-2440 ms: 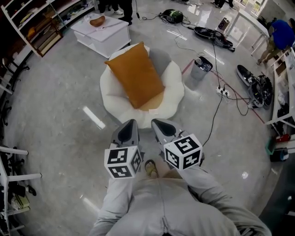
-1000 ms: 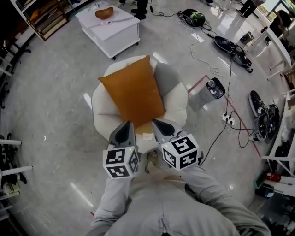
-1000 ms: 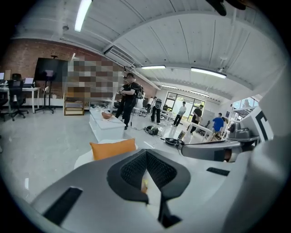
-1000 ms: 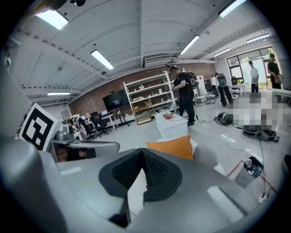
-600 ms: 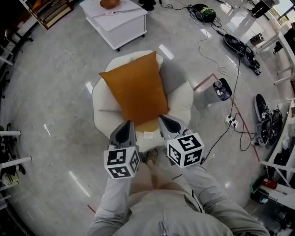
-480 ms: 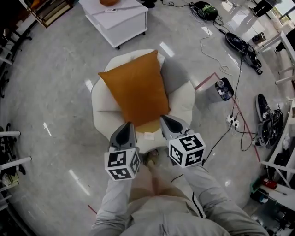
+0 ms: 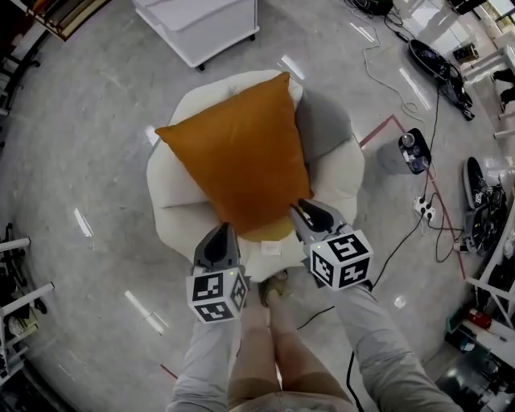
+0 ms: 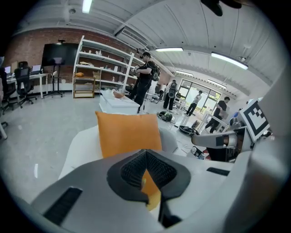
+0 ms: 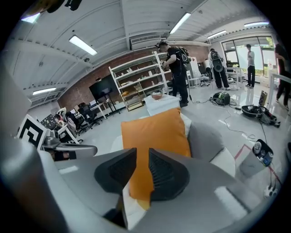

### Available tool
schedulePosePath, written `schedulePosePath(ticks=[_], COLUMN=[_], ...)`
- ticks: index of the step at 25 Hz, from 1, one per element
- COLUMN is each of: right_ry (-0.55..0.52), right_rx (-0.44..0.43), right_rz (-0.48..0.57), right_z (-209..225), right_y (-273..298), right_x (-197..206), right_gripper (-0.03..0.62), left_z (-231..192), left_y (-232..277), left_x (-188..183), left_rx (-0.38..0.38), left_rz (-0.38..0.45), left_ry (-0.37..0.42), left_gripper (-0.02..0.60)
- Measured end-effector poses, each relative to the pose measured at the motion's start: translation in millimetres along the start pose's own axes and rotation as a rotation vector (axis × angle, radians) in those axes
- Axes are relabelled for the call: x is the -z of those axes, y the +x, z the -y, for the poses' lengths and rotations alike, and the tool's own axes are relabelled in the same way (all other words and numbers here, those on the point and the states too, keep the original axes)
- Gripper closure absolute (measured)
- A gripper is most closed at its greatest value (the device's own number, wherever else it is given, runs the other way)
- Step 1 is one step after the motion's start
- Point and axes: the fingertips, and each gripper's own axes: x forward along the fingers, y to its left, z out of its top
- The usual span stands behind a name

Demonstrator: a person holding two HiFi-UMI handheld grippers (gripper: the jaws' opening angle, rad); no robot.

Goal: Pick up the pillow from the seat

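Observation:
An orange pillow leans on the round white seat, with a grey cushion behind its right side. My left gripper is shut and empty, just short of the pillow's near left corner. My right gripper hovers at the near right corner. Its jaws have just been opening and stand slightly apart, with nothing between them. The left gripper view shows the pillow beyond the closed gripper. In the right gripper view the pillow shows through the gap of that gripper.
A white low table stands behind the seat. A small bin, cables and gear lie on the floor to the right. My own legs and a shoe are just in front of the seat. People stand by shelves.
Both grippers have come down and forward to the pillow's near edge, and the seat now fills more of the head view. The right gripper's jaws have parted a little.

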Motion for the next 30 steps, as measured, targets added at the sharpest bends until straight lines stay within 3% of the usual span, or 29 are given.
schedulePosePath(ticks=[6,9,17,23,26,30], right_ry=[-0.011,-0.03,-0.085,-0.07,-0.088,-0.118], right_rx=[0.029,0.036,-0.033,-0.122,-0.165,-0.172], right_rz=[-0.067,-0.098,-0.184,-0.233,-0.275,-0.293], right_z=[48.5,73.1,123.5,152.0,155.1,161.7], right_y=[70.9,100.3,167.3,194.7,203.5,218.4], right_x=[39.9,55.2,81.5,87.1,93.2,94.3], right_gripper=[0.446,0.41,0.231,0.124,0.094,0.043], left_z=[-38.5,-54.0,-93.1,-95.6,-104.9,-128.4], left_y=[65.6,94.7,154.2,163.6,154.7,168.4], left_x=[40.0,54.5,90.9,88.7,97.1,115.6], left_rx=[-0.013,-0.014,0.008,0.012,-0.036,-0.049], left_rz=[-0.066,-0.078,-0.128,-0.076,-0.054,-0.095], left_ry=[0.021,0.023,0.008,0.042,0.006,-0.049], left_gripper=[0.581,0.469,0.328,0.281,0.233,0.201])
